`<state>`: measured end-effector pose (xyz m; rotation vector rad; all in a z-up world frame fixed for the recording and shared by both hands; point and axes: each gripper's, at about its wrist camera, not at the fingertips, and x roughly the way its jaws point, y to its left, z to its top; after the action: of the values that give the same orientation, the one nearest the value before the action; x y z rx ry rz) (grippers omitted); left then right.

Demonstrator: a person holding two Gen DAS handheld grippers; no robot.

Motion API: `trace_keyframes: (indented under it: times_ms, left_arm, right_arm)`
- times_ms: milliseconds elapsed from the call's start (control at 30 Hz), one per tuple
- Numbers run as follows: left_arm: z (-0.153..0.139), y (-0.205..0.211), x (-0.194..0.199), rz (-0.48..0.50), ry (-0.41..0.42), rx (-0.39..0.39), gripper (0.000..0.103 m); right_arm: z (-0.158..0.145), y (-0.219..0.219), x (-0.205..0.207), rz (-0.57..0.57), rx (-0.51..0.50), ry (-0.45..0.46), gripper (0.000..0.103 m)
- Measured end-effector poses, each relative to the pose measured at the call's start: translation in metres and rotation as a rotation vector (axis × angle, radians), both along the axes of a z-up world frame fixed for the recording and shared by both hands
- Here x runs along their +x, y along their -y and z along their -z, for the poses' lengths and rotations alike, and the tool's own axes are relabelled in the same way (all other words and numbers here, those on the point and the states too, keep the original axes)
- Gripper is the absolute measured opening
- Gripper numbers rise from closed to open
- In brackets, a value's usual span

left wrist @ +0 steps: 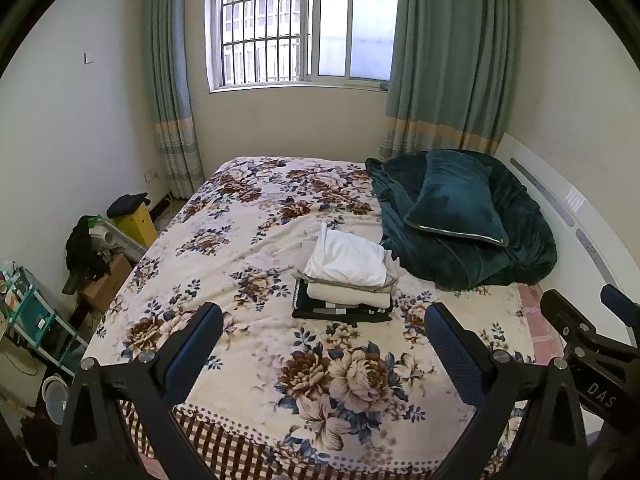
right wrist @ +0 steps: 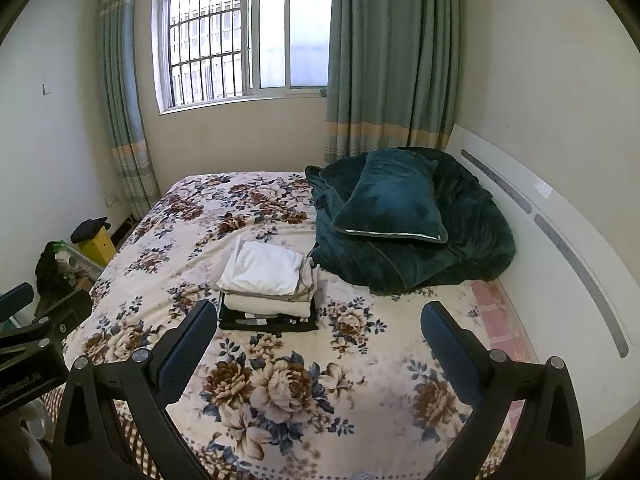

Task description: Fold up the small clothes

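So the bed [left wrist: 248,240] takes up most of both views, covered in a cream floral blanket [right wrist: 280,380] with big brown and blue flowers, and a brown checked edge showing at the near end. Up at the head end there's a heap of dark teal quilt [left wrist: 480,256] with a matching teal pillow [right wrist: 394,200] lying on top, right against the white headboard [right wrist: 560,216]. Behind it all, a barred window [left wrist: 280,24] between blue-green curtains [right wrist: 384,60].

The folded clothes stack [left wrist: 346,280] sits roughly mid-bed, just beside the quilt heap. White piece on top, a bit puffy and skewed, then a beige one with a grey edge, a cream one, and something black with pale markings at the bottom. Can't tell what garments they are, since only the folded edges show.

Left gripper [left wrist: 324,344] is spread wide, holding nothing, hanging above the near part of the bed, well short of the stack. Right gripper [right wrist: 320,340] is the same deal: wide apart, empty, with its left finger [right wrist: 188,348] overlapping the stack's corner in the right wrist view.

Writing: "DAS" is readable on the right gripper's body where it pokes into the left wrist view. There's a label on the left one seen from the right camera, but it's too blurry to read.

Floor clutter [left wrist: 100,256] left of the bed (yellow box, cardboard, dark clothes) is hard to make out.
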<state>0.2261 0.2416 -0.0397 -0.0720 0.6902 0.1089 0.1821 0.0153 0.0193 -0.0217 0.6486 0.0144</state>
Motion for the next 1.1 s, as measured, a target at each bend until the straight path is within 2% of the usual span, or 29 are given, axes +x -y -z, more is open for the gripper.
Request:
trace_keyframes:
  times_ms: [1100]
  left_arm:
    - [0.006,0.0038,-0.008,-0.017,-0.005,0.012,0.103]
  right_arm:
    - [-0.0024,-0.0076,0.0022,-0.022,0.008,-0.01,0.103]
